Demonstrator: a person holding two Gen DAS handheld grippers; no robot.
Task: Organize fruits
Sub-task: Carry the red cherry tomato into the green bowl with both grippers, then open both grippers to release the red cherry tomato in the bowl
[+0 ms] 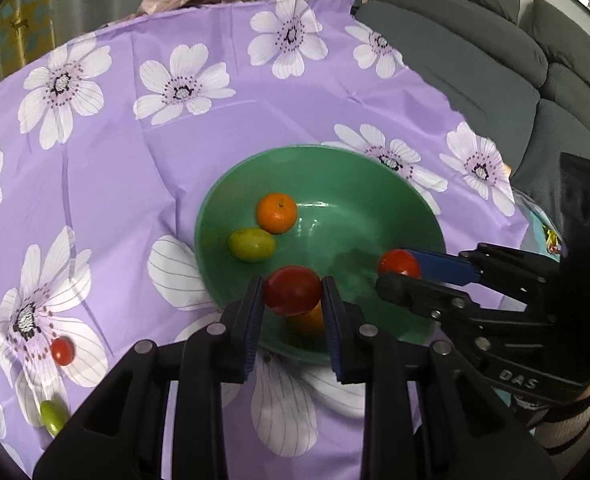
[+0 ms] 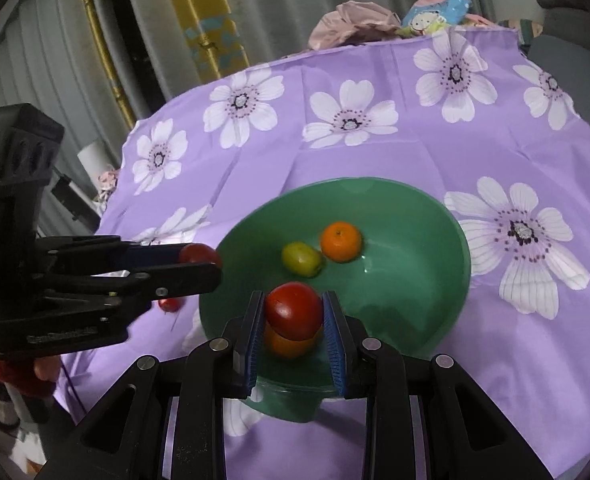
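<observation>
Now both grippers clamp glossy red tomatoes (image 1: 293,290) over green bowl (image 1: 375,168).

Glossy green plastic bowl (image 1: 375,184), cloth tablecloth (image 1: 135,152)

The far half of the green bowl (image 1: 375,168) is free; only an orange (image 1: 277,213) and a green fruit (image 1: 251,244) lie together toward one side of it. The near rim is crowded: the left claw (image 1: 293,292) and the right claw (image 2: 294,312) both hang there, each closed on a red tomato, and another orange fruit (image 2: 291,344) sits under them (partly hidden). On the desk (image 1: 135,168), the purple cloth beyond the bowl is open. Beside the bowl a small tomato (image 1: 62,351) and a green fruit (image 1: 53,416) lie in the way.
</observation>
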